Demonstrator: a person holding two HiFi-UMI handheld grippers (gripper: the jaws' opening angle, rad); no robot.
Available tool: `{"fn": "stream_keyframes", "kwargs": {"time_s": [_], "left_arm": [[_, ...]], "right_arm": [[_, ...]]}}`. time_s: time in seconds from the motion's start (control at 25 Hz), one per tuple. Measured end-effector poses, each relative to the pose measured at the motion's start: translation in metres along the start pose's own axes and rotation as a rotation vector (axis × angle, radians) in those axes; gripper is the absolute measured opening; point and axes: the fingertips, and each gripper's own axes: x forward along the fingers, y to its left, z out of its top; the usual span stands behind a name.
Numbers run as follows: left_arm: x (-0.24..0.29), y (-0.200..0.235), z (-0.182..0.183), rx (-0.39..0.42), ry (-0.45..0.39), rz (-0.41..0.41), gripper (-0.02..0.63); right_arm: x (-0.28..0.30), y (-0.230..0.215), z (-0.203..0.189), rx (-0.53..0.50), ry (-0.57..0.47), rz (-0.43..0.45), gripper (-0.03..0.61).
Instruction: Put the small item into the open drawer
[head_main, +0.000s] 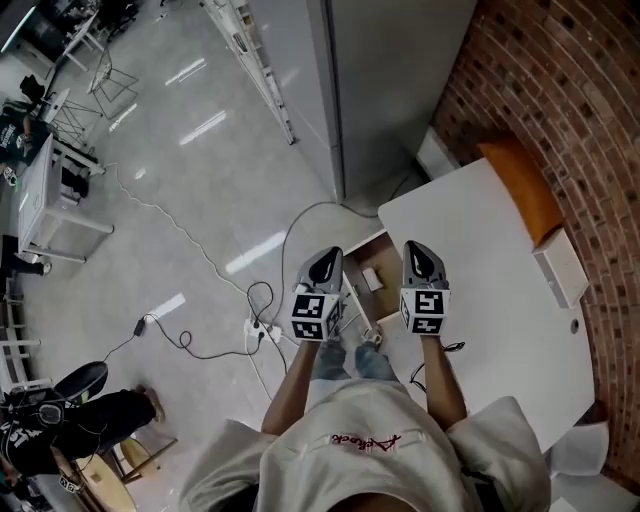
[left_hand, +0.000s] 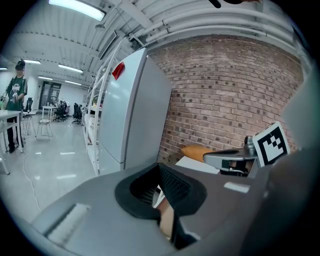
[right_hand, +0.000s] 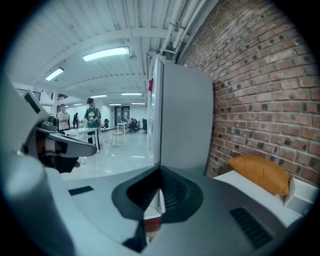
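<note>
Two grippers, left (head_main: 324, 262) and right (head_main: 421, 256), I hold mid-frame flanking the open drawer (head_main: 357, 266); both jaws are pressed together on nothing.

Your left gripper (head_main: 327, 257) and right gripper (head_main: 421, 250) sit side by side at frame centre, the open drawer (head_main: 366, 262) between them. The bench (head_main: 490, 290) spreads right, with a cushion (head_main: 525, 190) on it at upper right.

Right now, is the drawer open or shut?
Open: the drawer sticks out from the white table edge, its brown inside showing.
</note>
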Motion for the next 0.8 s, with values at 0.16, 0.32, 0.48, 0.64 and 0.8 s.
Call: {"fn": "stream_keyframes", "kwargs": {"time_s": [0.16,0.32,0.48,0.64,0.8], "left_arm": [[-0.007,0.0,0.03,0.016,-0.045,0.003,0.009],[-0.013,0.005,0.059,0.052,-0.085,0.01,0.009],[-0.022,0.007,0.077,0.078,-0.116,0.016,0.009],[-0.031,0.013,0.092,0.097,-0.143,0.023,0.009],[-0.034,0.019,0.103,0.116,-0.154,0.027,0.009]], "right_arm": [[-0.005,-0.001,0.029,-0.008,-0.039,-0.001,0.011],[-0.008,-0.004,0.057,-0.016,-0.085,-0.007,0.011],[-0.018,-0.006,0.068,-0.024,-0.104,-0.016,0.011],[-0.024,0.001,0.074,-0.027,-0.124,-0.016,0.011],[-0.029,0.004,0.08,-0.023,-0.131,-0.023,0.011]]}}
